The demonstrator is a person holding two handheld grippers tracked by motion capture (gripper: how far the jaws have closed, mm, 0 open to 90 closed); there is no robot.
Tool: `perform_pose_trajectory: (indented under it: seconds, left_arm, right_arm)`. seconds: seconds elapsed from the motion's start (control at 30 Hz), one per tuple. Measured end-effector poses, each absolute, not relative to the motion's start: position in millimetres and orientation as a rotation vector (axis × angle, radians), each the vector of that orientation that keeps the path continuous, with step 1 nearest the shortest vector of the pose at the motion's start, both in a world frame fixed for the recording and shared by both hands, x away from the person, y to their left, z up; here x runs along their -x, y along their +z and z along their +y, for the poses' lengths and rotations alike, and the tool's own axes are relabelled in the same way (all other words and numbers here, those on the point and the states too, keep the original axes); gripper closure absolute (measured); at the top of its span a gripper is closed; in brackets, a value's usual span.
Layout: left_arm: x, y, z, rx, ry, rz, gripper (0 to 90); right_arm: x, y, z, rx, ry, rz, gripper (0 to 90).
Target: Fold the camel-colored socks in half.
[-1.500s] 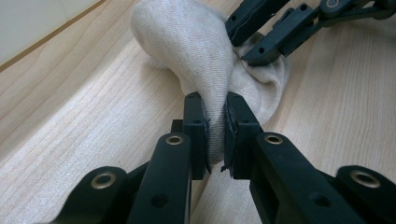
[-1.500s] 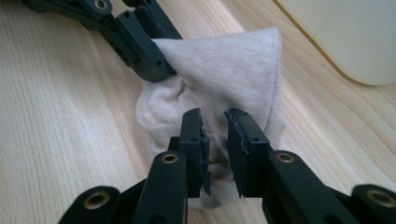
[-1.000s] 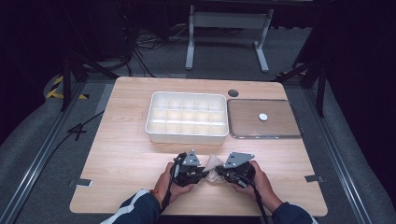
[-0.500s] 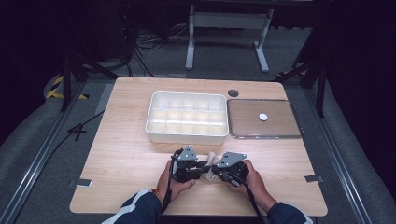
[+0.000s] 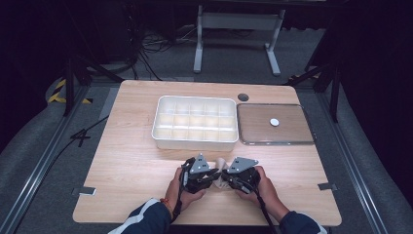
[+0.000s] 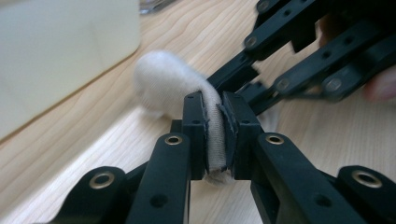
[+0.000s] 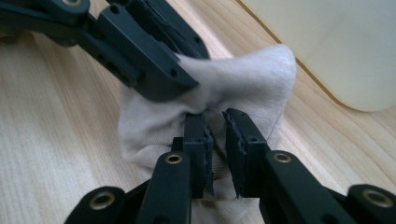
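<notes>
— Holding the white sock (image 6: 163,86) in my left claw (image 6: 215,135), pinched tight, low over the worktop (image 5: 131,165) just before the compartment tray (image 5: 195,122).

— And your right claw (image 7: 218,154)?

— Its jaws have just been opening; sock lies between them, slightly parted.

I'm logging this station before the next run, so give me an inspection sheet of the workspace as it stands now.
Surface: light wooden table, bare near its front left corner.
Job's things: white cloth, bunched between the two tools near the front edge.
Clutter: white compartment tray; clear lid beside it with a small white disc on it; dark round spot behind.
Grippers: left tool clamped on a fold of the cloth; right tool has just been opening, a gap shows between its pads, cloth behind them.
Cables: one trails from each tool toward the person; more lie on the floor behind.
Surroundings: dark room, grey metal stand.
</notes>
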State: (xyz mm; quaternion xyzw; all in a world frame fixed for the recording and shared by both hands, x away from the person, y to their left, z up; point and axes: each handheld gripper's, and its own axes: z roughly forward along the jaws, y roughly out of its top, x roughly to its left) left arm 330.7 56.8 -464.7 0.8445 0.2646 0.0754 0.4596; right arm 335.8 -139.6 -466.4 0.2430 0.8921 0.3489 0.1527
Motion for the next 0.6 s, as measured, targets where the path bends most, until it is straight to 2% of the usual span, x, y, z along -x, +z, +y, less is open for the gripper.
perform_pose_trajectory:
  seconds: [0.23,0.37,0.47,0.6]
  left_arm:
    - [-331.7,-463.4,55.6,-2.079,0.196,0.632,81.7]
    - [-332.8,-462.3,59.4,-2.097,0.209,0.647,82.4]
    - [-333.7,-461.8,61.4,-2.098,0.213,0.657,82.5]
    - [-334.2,-461.1,60.1,-2.094,0.226,0.656,82.4]
  right_arm:
    - [-337.1,-468.6,-139.4,-0.702,1.031,2.553,76.7]
    - [-338.0,-465.4,-147.2,-0.711,1.080,2.559,59.0]
    - [-337.9,-458.7,-159.2,-0.734,1.088,2.542,62.2]
    - [-339.6,-460.2,-172.0,-0.779,1.041,2.562,74.0]
